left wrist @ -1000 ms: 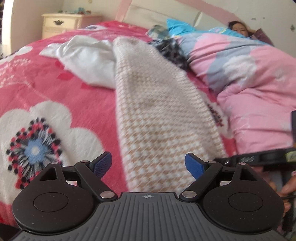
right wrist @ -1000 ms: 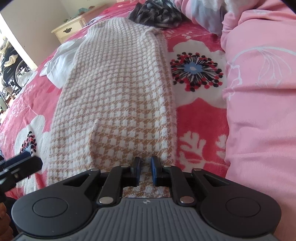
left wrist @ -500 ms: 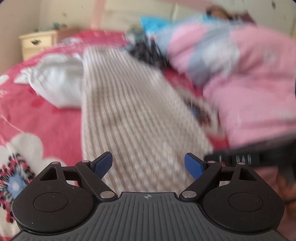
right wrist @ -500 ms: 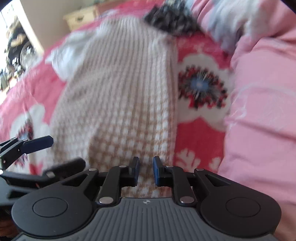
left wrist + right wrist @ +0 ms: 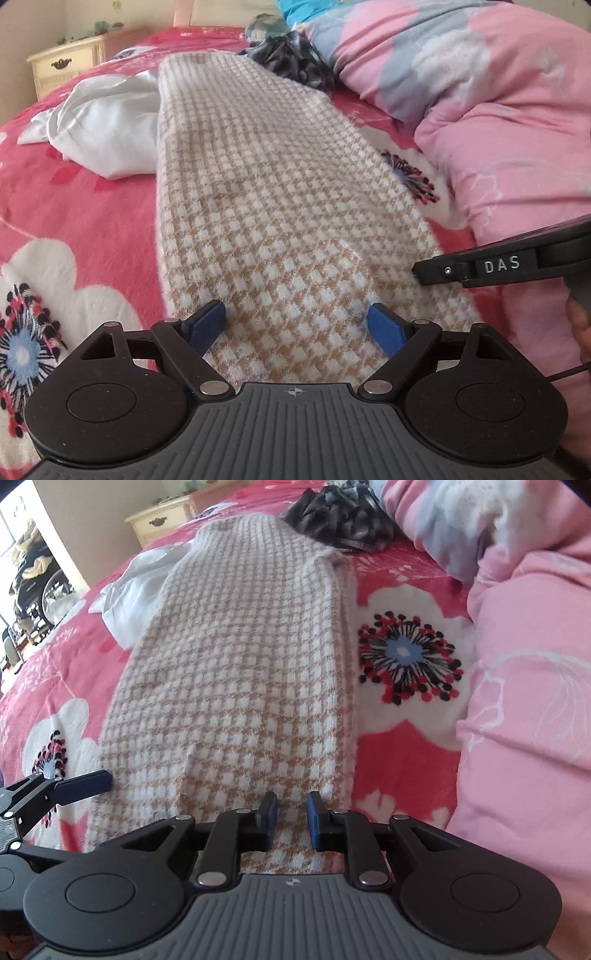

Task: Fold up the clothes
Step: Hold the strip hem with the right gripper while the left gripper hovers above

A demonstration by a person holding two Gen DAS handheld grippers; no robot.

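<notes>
Beige-and-white knit sweater (image 5: 280,206) lies in a long narrow strip down the pink flowered bedspread (image 5: 77,206), sleeves apparently already tucked in, near hem right under both tools. Since a sec ago the left gripper (image 5: 295,326) has slid in from the bare spread to sit over the hem's left part; fingers spread wide, blue pads (image 5: 207,325) hovering w/ fabric between them but nothing pinched. Right gripper (image 5: 290,819) is at the hem's right part, barely shifted; its gap was narrower before and the jaws are opening, a slim space w/ knit showing through, pads not pressing on it. My read: both hands are lining up on the near corners to lift and fold lengthwise toward the collar; grab not yet made.

Knit looks thick, fuzzy, small check pattern, soft rounded edges; likely holds a fold ok. White crumpled garment (image 5: 107,125) sits just left of it, dark plaid cloth (image 5: 343,513) by the far end, puffy pink quilt (image 5: 524,686) along the right.
</notes>
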